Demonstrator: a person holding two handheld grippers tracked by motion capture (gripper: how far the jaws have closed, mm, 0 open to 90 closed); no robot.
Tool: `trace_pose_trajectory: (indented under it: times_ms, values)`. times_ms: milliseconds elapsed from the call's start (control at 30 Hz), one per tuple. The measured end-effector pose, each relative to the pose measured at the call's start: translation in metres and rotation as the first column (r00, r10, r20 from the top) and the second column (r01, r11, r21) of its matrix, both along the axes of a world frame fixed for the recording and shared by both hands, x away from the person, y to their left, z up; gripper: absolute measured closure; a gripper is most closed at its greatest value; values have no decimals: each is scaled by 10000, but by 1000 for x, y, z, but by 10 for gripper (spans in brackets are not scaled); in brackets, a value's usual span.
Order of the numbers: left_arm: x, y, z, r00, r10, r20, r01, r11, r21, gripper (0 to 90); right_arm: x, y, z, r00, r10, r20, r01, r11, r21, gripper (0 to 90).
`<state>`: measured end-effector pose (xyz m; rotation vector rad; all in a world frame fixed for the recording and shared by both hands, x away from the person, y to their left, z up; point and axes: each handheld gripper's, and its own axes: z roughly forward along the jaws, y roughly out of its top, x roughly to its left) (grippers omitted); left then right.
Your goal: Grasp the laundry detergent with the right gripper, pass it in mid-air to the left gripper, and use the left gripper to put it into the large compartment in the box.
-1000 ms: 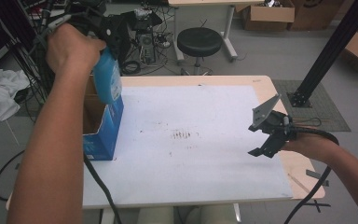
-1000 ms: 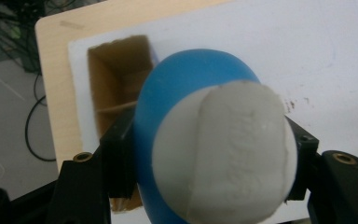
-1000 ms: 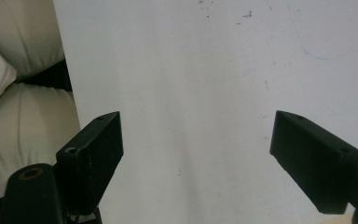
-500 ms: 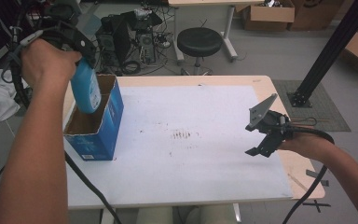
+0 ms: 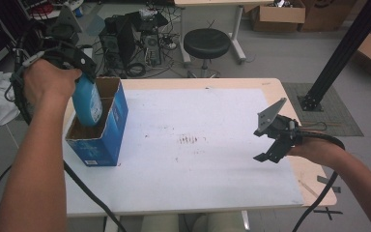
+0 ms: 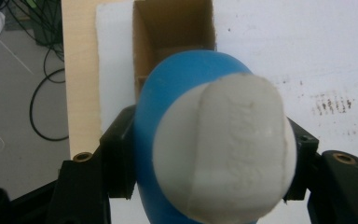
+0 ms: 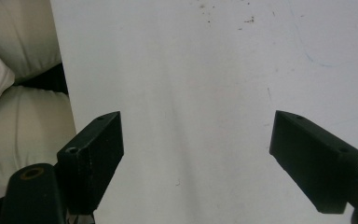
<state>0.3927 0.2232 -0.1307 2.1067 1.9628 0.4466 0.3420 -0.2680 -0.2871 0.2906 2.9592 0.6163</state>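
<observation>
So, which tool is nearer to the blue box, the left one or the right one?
Left. The left tool holds a blue bottle directly above the blue box, lowering it inside. The right tool hovers open over the white board, far across the table.

The bottle (image 5: pixel 87 104) looks like smooth blue plastic with a slight sheen; its white cap (image 6: pixel 228 147) is matt, faintly embossed. Around it, the box (image 5: pixel 101 140) is printed blue cardboard, raw brown inside. Beside the box, the bench (image 5: pixel 198 164) carries a matt white sheet, scuffed, probably paper or board, over pale wood.
</observation>
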Motion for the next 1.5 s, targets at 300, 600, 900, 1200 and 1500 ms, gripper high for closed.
trace_pose_trajectory:
  times_ms: [300, 600, 900, 1200, 1500]
  values:
    - [4, 4, -32, 9997, -162, -166, 162, 9999, -11, 380, -1, -4, -3, 9999, -113, -59, 113, 9999, 2, 173]
    - [7, 9, -73, 9988, -314, -371, 308, 9994, -148, 380, -1, -7, -7, 9996, -238, -181, 238, 9997, -46, 173]
    - [11, 12, -103, 9976, -473, -503, 476, 9989, 40, 380, -1, -8, -11, 9990, -312, -317, 314, 9995, 57, 172]
    - [11, 19, -129, 9965, -467, -693, 455, 9988, -187, 380, -1, -11, -16, 9984, -391, -406, 392, 9992, 24, 173]
    - [11, 23, -141, 9955, -442, -837, 422, 9988, -259, 380, -2, -12, -19, 9982, -432, -423, 433, 9991, 28, 175]
